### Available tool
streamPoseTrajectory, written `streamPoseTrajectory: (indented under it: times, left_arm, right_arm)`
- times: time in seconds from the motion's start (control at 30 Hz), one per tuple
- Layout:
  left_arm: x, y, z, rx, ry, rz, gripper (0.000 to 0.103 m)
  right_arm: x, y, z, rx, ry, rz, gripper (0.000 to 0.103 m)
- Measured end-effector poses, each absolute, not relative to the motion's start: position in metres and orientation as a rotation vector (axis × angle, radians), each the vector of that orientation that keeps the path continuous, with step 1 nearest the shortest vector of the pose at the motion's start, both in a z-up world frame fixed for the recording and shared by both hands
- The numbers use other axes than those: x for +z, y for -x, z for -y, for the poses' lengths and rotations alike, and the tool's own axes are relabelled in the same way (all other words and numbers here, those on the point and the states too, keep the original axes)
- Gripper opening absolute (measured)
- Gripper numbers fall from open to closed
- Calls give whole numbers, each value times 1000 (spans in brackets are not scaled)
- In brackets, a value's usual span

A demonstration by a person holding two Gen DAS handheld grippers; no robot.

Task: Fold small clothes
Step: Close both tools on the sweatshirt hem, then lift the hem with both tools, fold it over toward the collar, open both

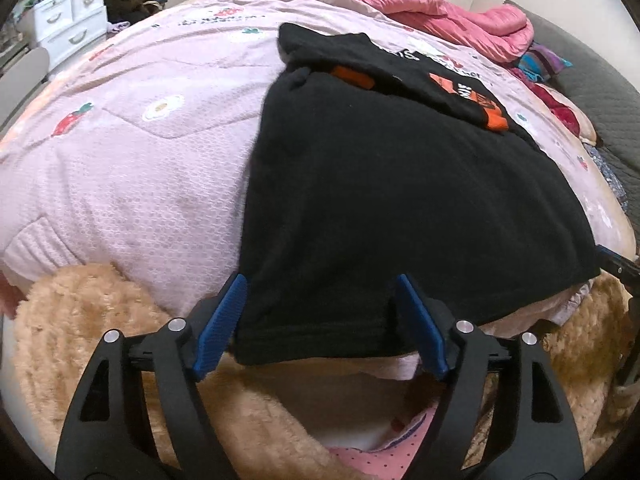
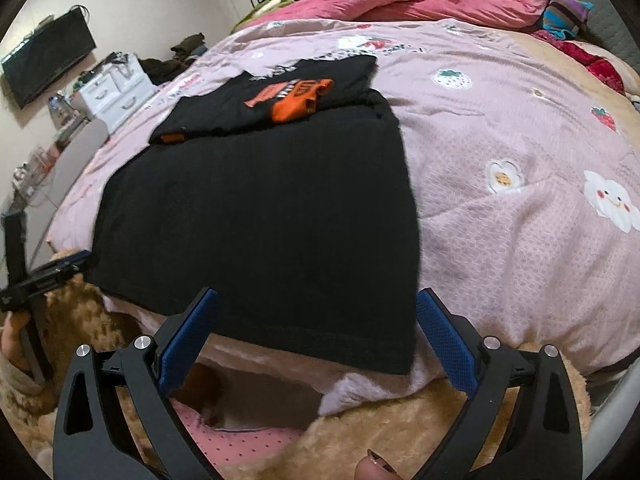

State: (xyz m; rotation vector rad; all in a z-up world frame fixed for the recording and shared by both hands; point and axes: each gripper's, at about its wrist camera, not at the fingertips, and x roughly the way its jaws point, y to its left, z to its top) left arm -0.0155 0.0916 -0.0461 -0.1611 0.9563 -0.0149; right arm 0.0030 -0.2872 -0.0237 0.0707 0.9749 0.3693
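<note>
Two fisheye views look down over a bed covered by a pale pink quilt [image 1: 132, 168] printed with strawberries and flowers.

At far left in the left wrist view, a white chest of drawers [image 1: 66, 26] stands beside the bed. The left gripper [image 1: 320, 320] fills the bottom of that view, its blue-padded fingers [image 1: 222, 328] spread apart at the near left corner of a black garment [image 1: 400, 208]. The hem lies between the pads, which do not press on it.

The black garment lies flat on the quilt, its near hem at the bed's edge above a tan fuzzy blanket [image 1: 80, 320]. At its far end rests a smaller folded black shirt with orange print [image 1: 460, 92], overlapping it.

In the right wrist view, the right gripper [image 2: 316, 336] sits at the garment's near right corner. Its blue fingers [image 2: 444, 344] also stand wide, the hem lying loose between them, ungripped. The left gripper shows at that view's left edge, by the garment's other corner.

Further right, the quilt spreads bare, showing a smiling cloud print. A rumpled bright pink duvet [image 2: 420, 0] lies heaped along the far side of the bed
</note>
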Motion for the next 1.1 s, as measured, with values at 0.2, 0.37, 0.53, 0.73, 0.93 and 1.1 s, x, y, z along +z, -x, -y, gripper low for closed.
streamPoseTrajectory:
  times: [0.2,0.37,0.53,0.73,0.93,1.1]
  left_arm:
    - [-43,18,-105,2,188,-954,74]
    - [-50,17,-115,15,240,-967,71]
    - [-57,14,-116,0,270,-987,50]
    - [-62,10,-116,11,259,-997,42]
    - [-43,13,-120,-72,330,-946,4]
    - [-5,16,-121,-117,317,-848,4]
  right_arm:
    - [-42,-13,295,355,-96,-1025,56]
    - [-27,-6,309,375,-137,-942,11]
    - [-2,-5,322,444,-225,-838,8]
    - [22,-11,327,487,-277,-749,8]
    - [32,-18,329,498,-297,-704,8]
    - [41,-21,331,486,-297,-665,8]
